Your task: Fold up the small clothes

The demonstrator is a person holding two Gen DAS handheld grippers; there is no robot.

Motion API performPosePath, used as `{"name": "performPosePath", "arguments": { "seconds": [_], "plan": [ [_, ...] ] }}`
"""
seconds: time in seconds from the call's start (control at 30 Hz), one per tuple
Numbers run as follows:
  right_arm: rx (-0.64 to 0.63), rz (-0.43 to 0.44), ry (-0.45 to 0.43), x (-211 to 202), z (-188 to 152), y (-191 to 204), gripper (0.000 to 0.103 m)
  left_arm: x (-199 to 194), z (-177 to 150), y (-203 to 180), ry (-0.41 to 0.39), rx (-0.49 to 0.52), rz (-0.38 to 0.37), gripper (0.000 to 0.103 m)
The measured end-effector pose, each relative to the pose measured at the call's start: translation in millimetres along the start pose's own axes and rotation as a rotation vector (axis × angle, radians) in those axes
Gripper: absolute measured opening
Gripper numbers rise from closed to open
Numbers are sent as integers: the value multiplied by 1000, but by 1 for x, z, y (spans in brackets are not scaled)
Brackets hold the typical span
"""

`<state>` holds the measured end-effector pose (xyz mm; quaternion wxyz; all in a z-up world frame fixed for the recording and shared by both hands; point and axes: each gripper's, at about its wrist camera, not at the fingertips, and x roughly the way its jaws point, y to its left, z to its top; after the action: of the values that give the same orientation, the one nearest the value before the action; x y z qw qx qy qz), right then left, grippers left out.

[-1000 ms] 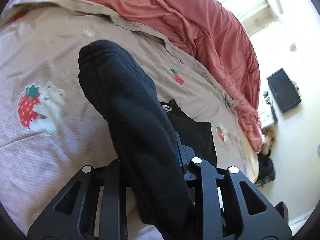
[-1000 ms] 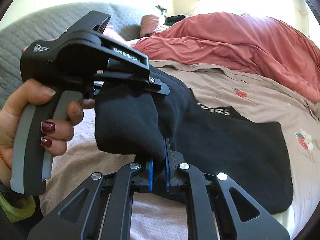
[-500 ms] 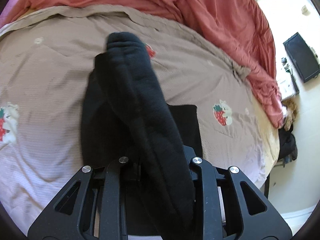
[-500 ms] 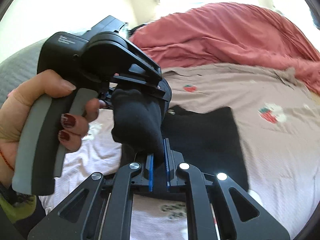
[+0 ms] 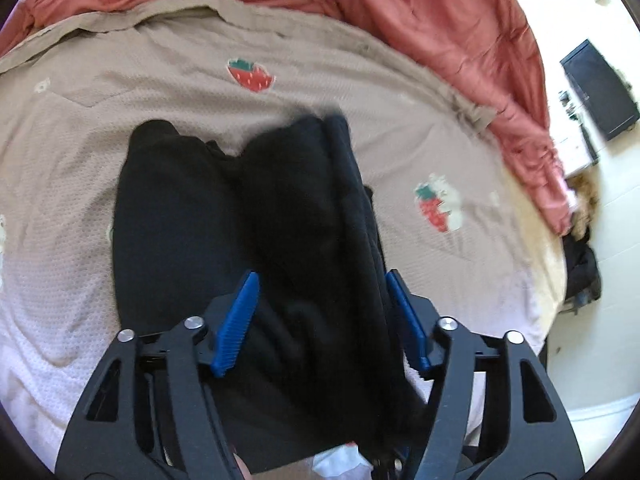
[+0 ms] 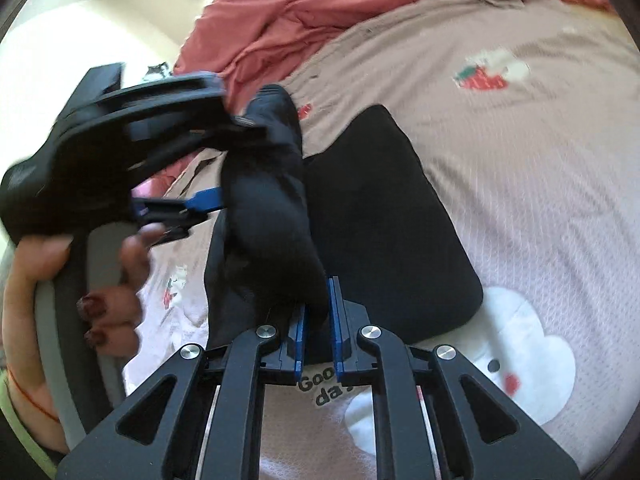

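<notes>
Right gripper [image 6: 318,322] pinches the near hem of the black garment [image 6: 384,216], lifted fabric over the folded part on the strawberry-print bedspread [image 6: 520,184], while the left gripper [image 5: 320,312] stands spread, cloth loose between its blue pads [image 5: 236,320]. With one grip, the fold could slump crooked. Bedspread print reads "Goo… da…", partly hidden; red duvet [image 5: 420,12] along the far edge.

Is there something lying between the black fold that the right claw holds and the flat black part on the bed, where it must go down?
Nothing visible does. The right claw pinches the raised fold above the flat black garment; only the open left claw is beside it.
</notes>
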<state>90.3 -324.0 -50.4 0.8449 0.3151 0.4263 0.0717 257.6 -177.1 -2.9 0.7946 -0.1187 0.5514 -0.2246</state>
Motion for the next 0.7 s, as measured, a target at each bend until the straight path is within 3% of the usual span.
{"name": "performPosePath", "arguments": {
  "seconds": [0.1, 0.23, 0.43, 0.5, 0.6, 0.67, 0.7],
  "plan": [
    [38, -23, -2, -5, -2, -7, 10, -13, -4, 1, -59, 25, 53, 58],
    [88, -33, -1, -12, -5, -10, 11, -26, -17, 21, -70, -19, 96, 57],
    [40, -38, -80, -37, 8, -11, 14, -39, -43, 46, -106, -21, 215, 57],
    [5, -45, -112, -48, 17, -13, 31, -39, -53, 56, -106, -26, 242, 57],
    [-56, -59, -121, -51, 34, -17, 35, -29, -64, 62, -82, -20, 255, 58],
    [-76, -29, -82, -43, 44, -21, 36, -25, -68, 60, -75, -4, 254, 59],
    [-87, -16, -51, -37, 49, -22, 43, -24, -71, 59, -78, 9, 257, 59]
  ]
}}
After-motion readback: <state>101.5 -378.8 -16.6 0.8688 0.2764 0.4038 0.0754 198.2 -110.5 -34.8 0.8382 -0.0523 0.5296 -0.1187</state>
